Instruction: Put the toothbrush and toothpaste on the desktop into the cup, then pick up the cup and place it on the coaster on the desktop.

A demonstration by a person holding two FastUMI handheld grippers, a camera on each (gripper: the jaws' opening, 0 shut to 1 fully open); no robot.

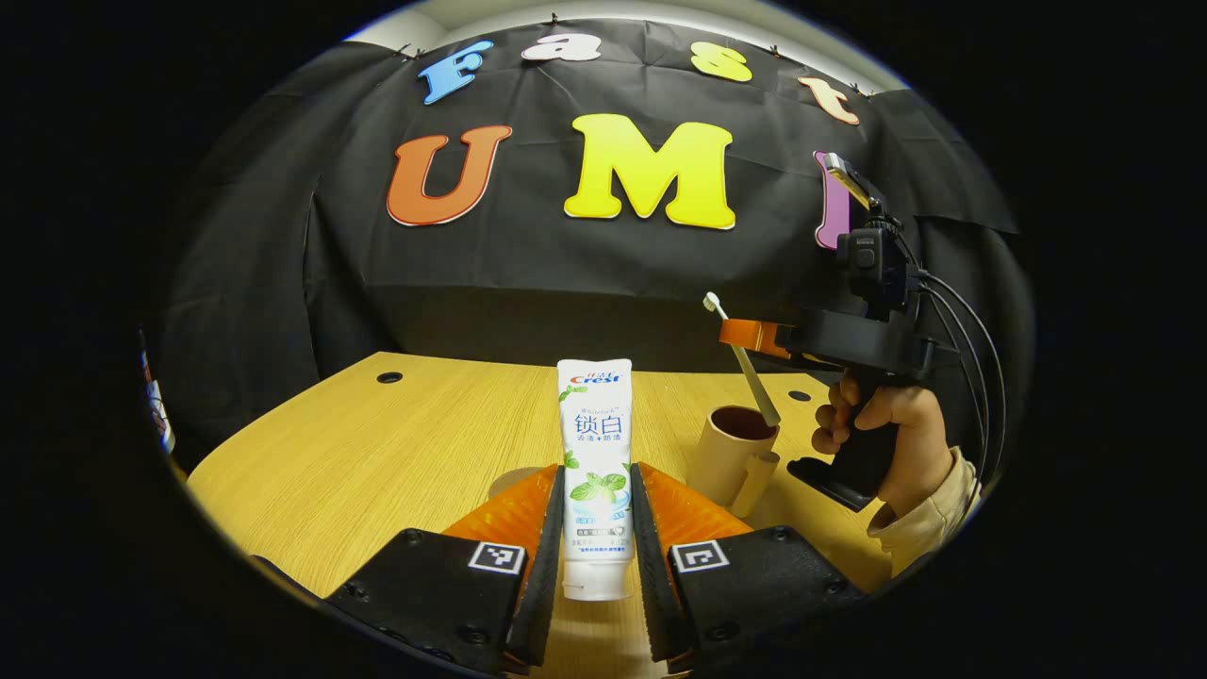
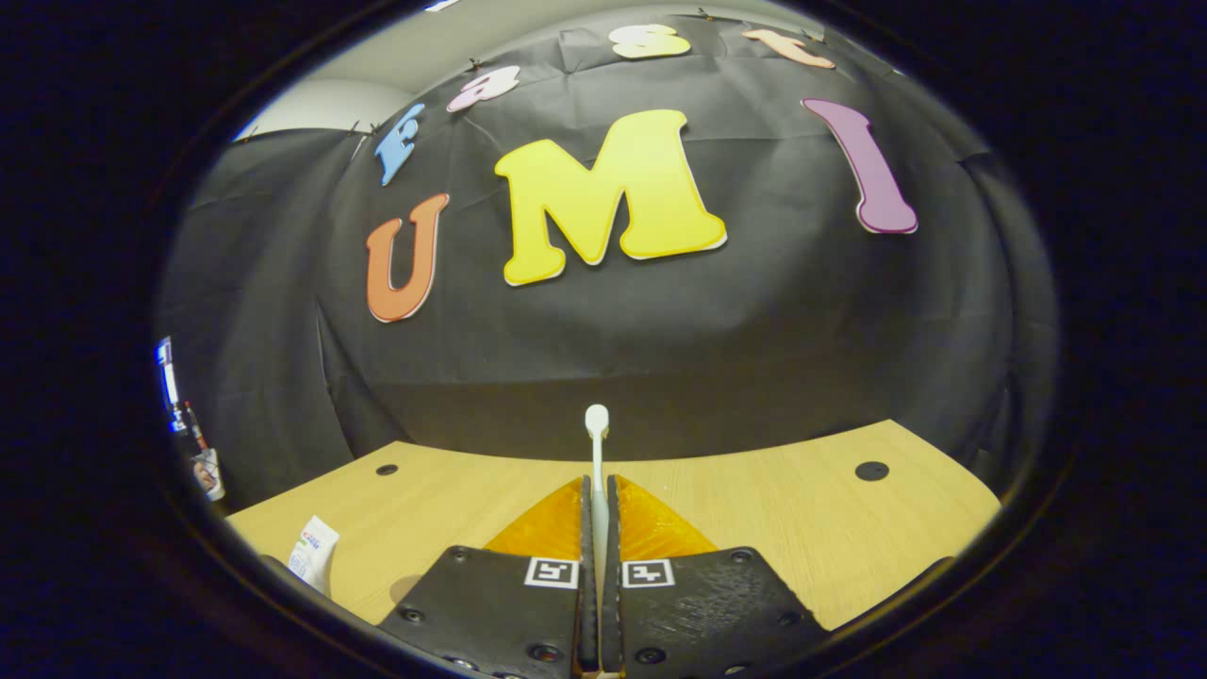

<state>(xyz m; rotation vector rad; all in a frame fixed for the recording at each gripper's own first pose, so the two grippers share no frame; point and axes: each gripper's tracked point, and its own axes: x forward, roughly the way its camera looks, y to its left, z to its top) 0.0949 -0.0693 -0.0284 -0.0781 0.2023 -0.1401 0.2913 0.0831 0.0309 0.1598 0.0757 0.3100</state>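
Left gripper view: left claw (image 1: 597, 528) at bottom centre, both fingers pressed on the toothpaste (image 1: 594, 471), tube upright with its cap end down between the fingers. Tube front has a brand logo at top plus printed characters and a mint-leaf graphic; small print near the bottom too fine to make out. Square black-and-white marker tags sit on both finger bases. Wooden desk (image 1: 377, 453) spreads across the lower frame, a dark round hole in it at upper left.

Right of centre, the cup (image 1: 734, 453) stands on the desk, handle toward the camera, dark inside; its lower left is cut off by the claw finger. Above it the toothbrush (image 1: 745, 363) hangs tilted, bristle head up-left, lower end at the cup's mouth; cannot tell if it touches the rim. The right claw (image 1: 754, 338) holds the brush at mid right, a person's hand (image 1: 886, 424) on its grip, light sleeve at the wrist, cables trailing off behind. A pale round patch (image 1: 514, 481) just left of the left finger, mostly hidden, cannot tell what it is.

Right gripper view: right claw (image 2: 599, 514) bottom centre, nearly closed, clamped on the thin toothbrush handle, head sticking up above the fingertips against the dark wall. Toothpaste tube at lower left edge, partly cut off, logo barely legible.
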